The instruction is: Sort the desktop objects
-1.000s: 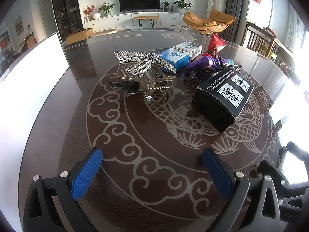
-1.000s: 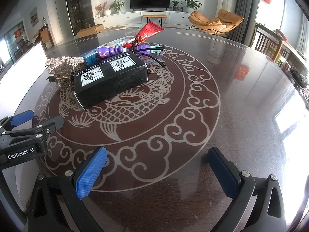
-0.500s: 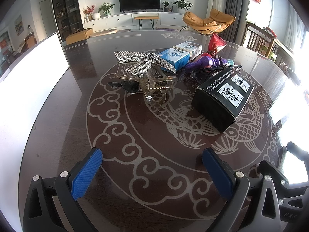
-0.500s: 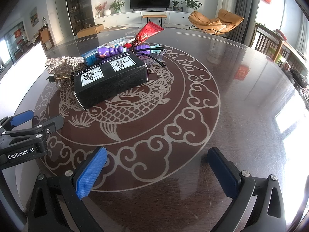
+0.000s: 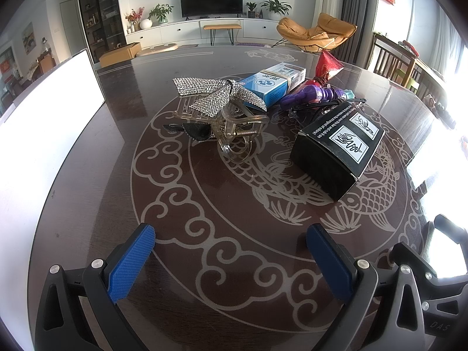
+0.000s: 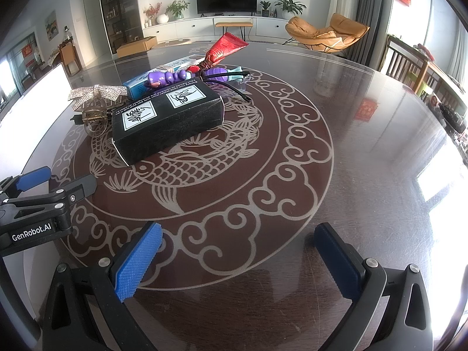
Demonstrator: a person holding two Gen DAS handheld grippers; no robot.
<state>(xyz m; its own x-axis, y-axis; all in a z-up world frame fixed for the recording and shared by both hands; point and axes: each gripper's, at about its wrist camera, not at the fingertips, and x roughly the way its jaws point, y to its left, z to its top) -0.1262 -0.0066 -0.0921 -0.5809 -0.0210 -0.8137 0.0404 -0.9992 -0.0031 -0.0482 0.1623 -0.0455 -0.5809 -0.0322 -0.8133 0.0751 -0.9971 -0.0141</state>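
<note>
A small heap of desktop objects sits in the upper middle of both views, on a dark table [image 5: 96,158] patterned with a pale fish and cloud scrolls. Nearest the grippers is the black box [image 5: 336,149] with white labels on its top; in the left wrist view it lies right of centre, well above the left gripper [image 5: 231,251], and in the right wrist view the same black box [image 6: 168,117] lies upper left of centre, well apart from the right gripper [image 6: 238,256].

Left of the box in the left wrist view are a clear hair claw clip [image 5: 234,128] and a rhinestone bow [image 5: 216,95] lying over it, with a dark bow clip [image 5: 194,130] just beside the claw. Behind these rest a blue and white carton [image 5: 272,83], a purple toy [image 5: 310,95], a red tube [image 5: 327,64] and a black cord [image 5: 324,106] running along the box's far edge.

Both grippers hang low over the near part of the table, their blue-padded fingers spread wide with only bare tabletop between them, grasping nothing. The left gripper's body shows at the left edge of the right wrist view. A white board [image 5: 38,134] stands along the left side of the left wrist view.
</note>
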